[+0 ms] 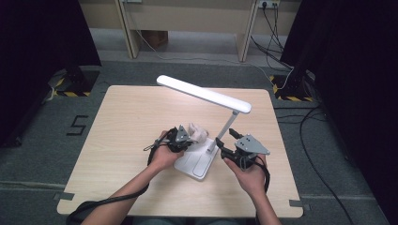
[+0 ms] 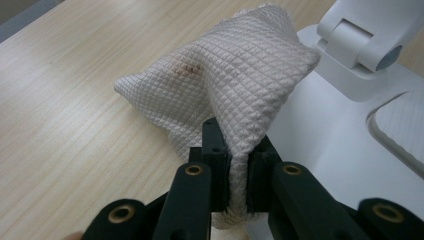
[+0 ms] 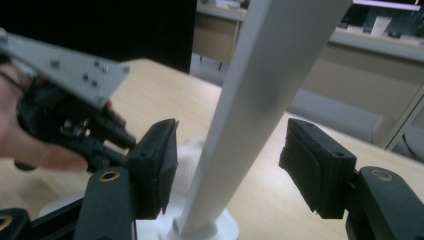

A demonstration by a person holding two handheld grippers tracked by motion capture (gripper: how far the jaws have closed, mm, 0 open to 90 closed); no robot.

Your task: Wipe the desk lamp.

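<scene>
Bare forearms, left tool [image 1: 184,137] black with brass-coloured pivot pins, right tool [image 1: 228,140] black, grey three-cornered plates with screws, black trailing cables

This looks like a lab or recording room set up for test work. A small pale wooden bench [image 1: 141,117] stands alone on grey carpet [image 1: 42,140], with black curtains [image 1: 37,47] closing it off on the left and right. Yellow-and-black hazard tape [image 1: 72,93] marks the stand feet at the far corners, a number is taped on the floor [image 1: 77,125] to the left, and loose cables [image 1: 319,140] trail over the carpet on the right to wall sockets [image 1: 267,3]. Plain desks [image 1: 187,23] line the far wall.
</scene>
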